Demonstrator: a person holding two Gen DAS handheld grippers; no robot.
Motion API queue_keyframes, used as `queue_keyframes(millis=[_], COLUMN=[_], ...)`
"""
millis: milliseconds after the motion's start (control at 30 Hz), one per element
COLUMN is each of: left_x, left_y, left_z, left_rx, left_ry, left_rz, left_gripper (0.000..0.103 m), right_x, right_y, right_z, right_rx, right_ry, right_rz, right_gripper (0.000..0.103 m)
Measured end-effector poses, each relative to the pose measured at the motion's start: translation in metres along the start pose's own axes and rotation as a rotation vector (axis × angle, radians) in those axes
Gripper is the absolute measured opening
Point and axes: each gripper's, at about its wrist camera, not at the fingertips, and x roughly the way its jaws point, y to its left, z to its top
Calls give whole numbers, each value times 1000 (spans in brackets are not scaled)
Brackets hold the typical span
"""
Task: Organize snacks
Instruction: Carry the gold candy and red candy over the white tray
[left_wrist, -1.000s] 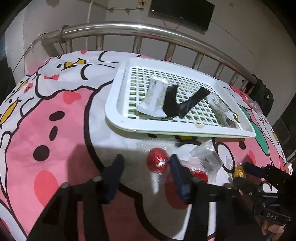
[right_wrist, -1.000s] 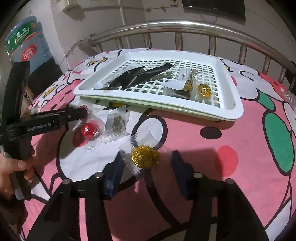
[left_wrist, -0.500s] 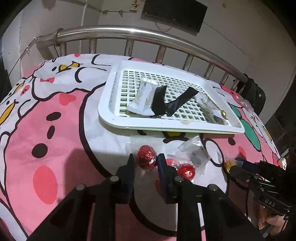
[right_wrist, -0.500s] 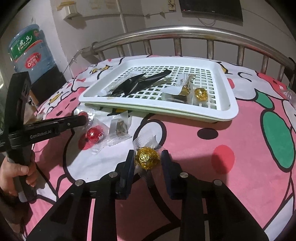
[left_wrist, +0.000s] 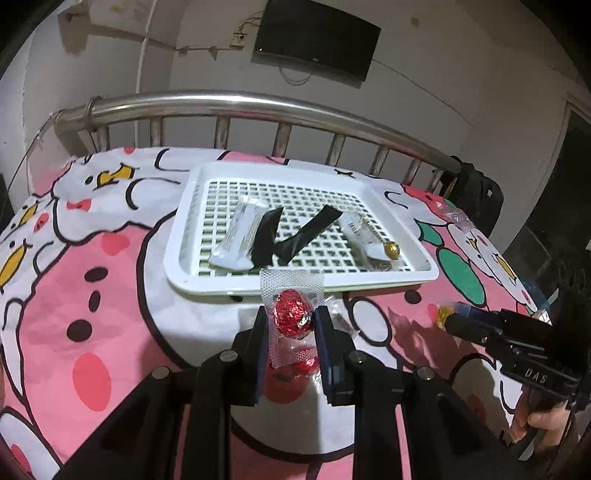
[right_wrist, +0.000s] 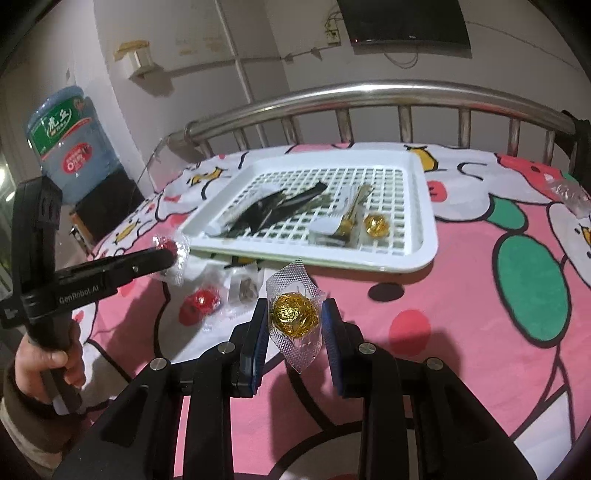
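Note:
My left gripper (left_wrist: 290, 321) is shut on a red foil candy (left_wrist: 293, 313) in a clear wrapper, held above the pink bedsheet in front of the white slotted tray (left_wrist: 207, 278). My right gripper (right_wrist: 294, 320) is shut on a gold foil candy (right_wrist: 294, 314) in a clear wrapper, also lifted, in front of the tray (right_wrist: 406, 264). The tray holds black and white packets and another gold candy (right_wrist: 376, 225). A second red candy (right_wrist: 201, 301) and a clear-wrapped snack (right_wrist: 243, 290) lie on the sheet.
A steel bed rail (left_wrist: 258, 101) runs behind the tray. A water bottle (right_wrist: 64, 144) stands at the far left. A clear wrapper (right_wrist: 569, 194) lies at the sheet's far right. A dark bag (left_wrist: 476, 199) hangs by the rail's right end.
Both grippers closed on their candies and lifted them off the sheet: left on the red one, right on the gold one. Both moved up and toward the tray.

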Motion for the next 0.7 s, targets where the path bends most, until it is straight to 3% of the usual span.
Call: queue_keyframes(millis=[367,700], left_x=[17,66], left_y=[-13,-29], left_z=[31,60], left_rx=[5,29], left_ry=[15,66], left_rz=[-43,-41], left_gripper=[25,25], right_x=[0,54], right_y=[-22,-58], right_z=[40,86], right_rx=[27,82], right_ry=[-26,52], right_rz=[-17,-73], right_gripper=[27,27])
